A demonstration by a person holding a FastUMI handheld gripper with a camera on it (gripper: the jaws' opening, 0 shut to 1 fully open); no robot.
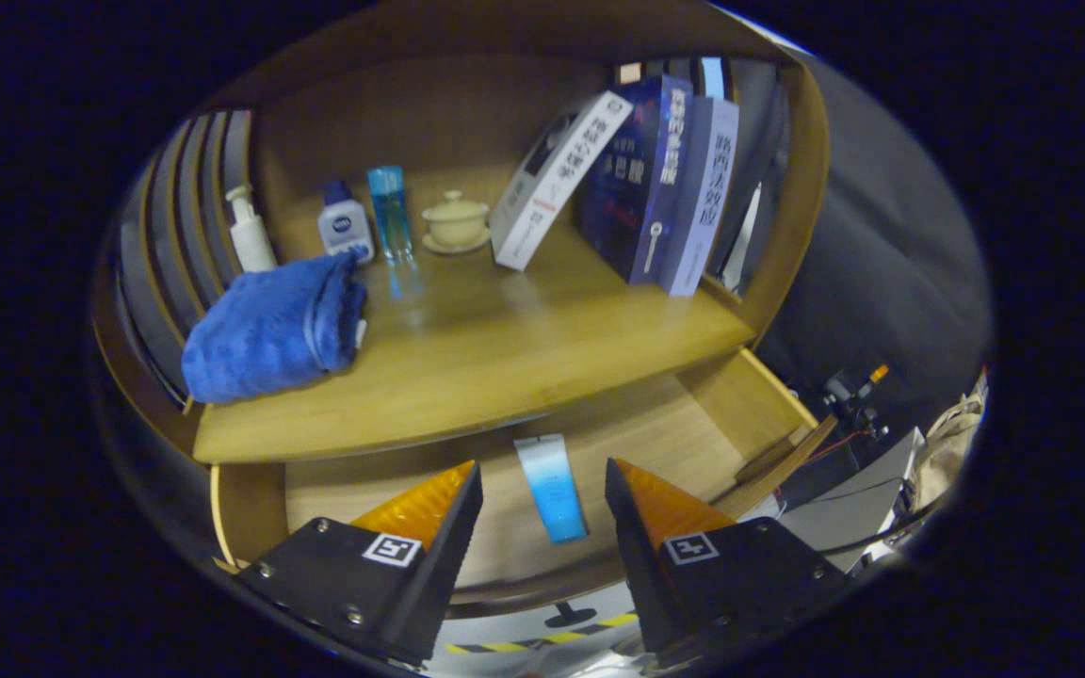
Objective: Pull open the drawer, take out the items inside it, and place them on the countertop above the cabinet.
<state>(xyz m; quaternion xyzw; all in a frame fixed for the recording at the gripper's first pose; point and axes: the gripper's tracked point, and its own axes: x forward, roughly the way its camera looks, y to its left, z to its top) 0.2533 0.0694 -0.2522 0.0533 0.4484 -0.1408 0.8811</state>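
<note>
A wooden cabinet [792,188] takes up most of the gripper view, with its countertop [505,358] running wide beneath a recessed shelf space. Below the countertop's front edge the drawer [693,424] stands pulled open, its pale wooden floor bare but for one item.

On the countertop, toward the right, a row of books [674,179] stands upright, and a white boxed book [552,179] leans tilted against them. At the left end lies a rolled blue towel [269,330]. Behind the towel stand a white pump bottle [249,231], a small white bottle with a dark cap [345,226] and a slim clear blue bottle [390,212], side by side. Just right of them sits a cream lidded cup on a saucer [455,221].

The gripper [542,494] hangs above the open drawer with its fingers spread apart and holding nothing. Between the fingers, on the drawer floor, lies a white-and-blue tube [552,485], lengthwise, touching neither finger.
</note>
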